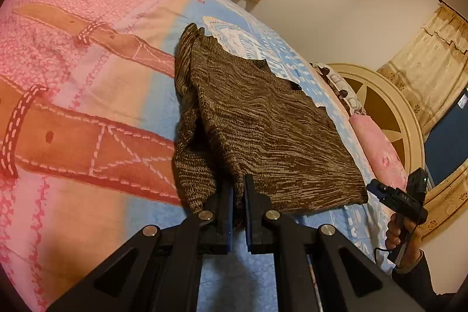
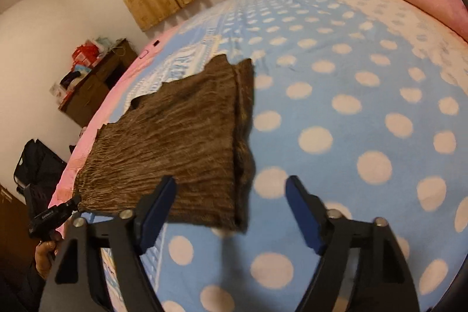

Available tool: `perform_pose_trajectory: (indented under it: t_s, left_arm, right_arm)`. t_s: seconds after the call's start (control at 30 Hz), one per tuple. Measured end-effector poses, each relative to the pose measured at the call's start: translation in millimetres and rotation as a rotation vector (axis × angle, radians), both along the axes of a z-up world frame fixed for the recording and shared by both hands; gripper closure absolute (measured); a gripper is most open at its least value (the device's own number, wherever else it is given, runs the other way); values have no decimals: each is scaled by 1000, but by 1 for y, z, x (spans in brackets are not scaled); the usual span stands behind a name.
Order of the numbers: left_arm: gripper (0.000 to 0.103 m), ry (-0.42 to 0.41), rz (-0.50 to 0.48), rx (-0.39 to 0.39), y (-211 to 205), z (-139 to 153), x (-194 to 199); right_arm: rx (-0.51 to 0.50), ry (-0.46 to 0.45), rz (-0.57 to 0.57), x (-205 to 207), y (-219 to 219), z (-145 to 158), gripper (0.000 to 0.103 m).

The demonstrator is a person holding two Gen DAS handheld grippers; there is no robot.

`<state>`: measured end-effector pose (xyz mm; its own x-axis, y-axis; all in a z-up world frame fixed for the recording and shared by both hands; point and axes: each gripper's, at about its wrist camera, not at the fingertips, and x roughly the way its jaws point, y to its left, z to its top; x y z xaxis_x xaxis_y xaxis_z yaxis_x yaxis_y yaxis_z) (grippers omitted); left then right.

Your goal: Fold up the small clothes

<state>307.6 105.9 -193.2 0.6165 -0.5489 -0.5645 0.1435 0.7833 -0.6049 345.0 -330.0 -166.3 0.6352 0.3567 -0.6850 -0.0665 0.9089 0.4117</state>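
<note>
Knitwear (image 1: 263, 122) is lying lengthwise up the bed (image 1: 87, 78); left claw (image 1: 238, 195) is pinching its near corner, while right claw (image 2: 231, 212), jaws apart, is hovering by the opposite near corner.

Your brown marled knit garment (image 1: 263, 130) lies mostly flat on the bed, one side edge folded over, jagged far edge.
</note>
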Motion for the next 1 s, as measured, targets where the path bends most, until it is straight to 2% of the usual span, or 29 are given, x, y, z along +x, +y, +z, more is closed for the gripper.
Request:
perform_pose_trajectory:
  t_s: [0.13,0.27,0.43,0.53,0.63,0.73,0.77,0.8,0.83,0.87,0.9,1.0]
  left_arm:
    - [97,5,-2,-11,2,-1,-1]
    - [97,-8,-4,-22,4,1,-5]
    - [97,-36,-22,-71,11,6,-8]
    - [97,-14,-12,-130,20,-2,-5]
    - [97,6,-13,-165,24,-5,-3]
    - [97,4,-25,-162,24,-4,-4]
    - [97,6,-26,-160,24,-4,-4]
    - [97,9,-27,-161,23,-4,-3]
    - [97,12,-28,-161,24,-3,-3]
    - [97,13,-27,-160,24,-3,-3]
    - [97,15,-25,-163,25,-4,-2]
    - [97,20,-20,-160,25,-5,0]
  right_arm:
    - [-21,4,33,13,11,1,64]
    - [-54,60,74,22,22,-11,92]
    - [-60,32,105,2,24,-2,95]
    - [-67,13,101,-9,21,8,95]
    - [-62,28,93,-7,14,1,94]
    - [22,55,89,1,4,-15,83]
    - [56,68,84,2,1,-19,66]
    - [78,65,88,1,2,-20,62]
    - [73,54,104,-1,5,-19,64]
    - [21,49,125,-4,13,-19,81]
    - [-24,58,135,-6,19,-18,92]
    - [-78,74,152,-14,26,-18,94]
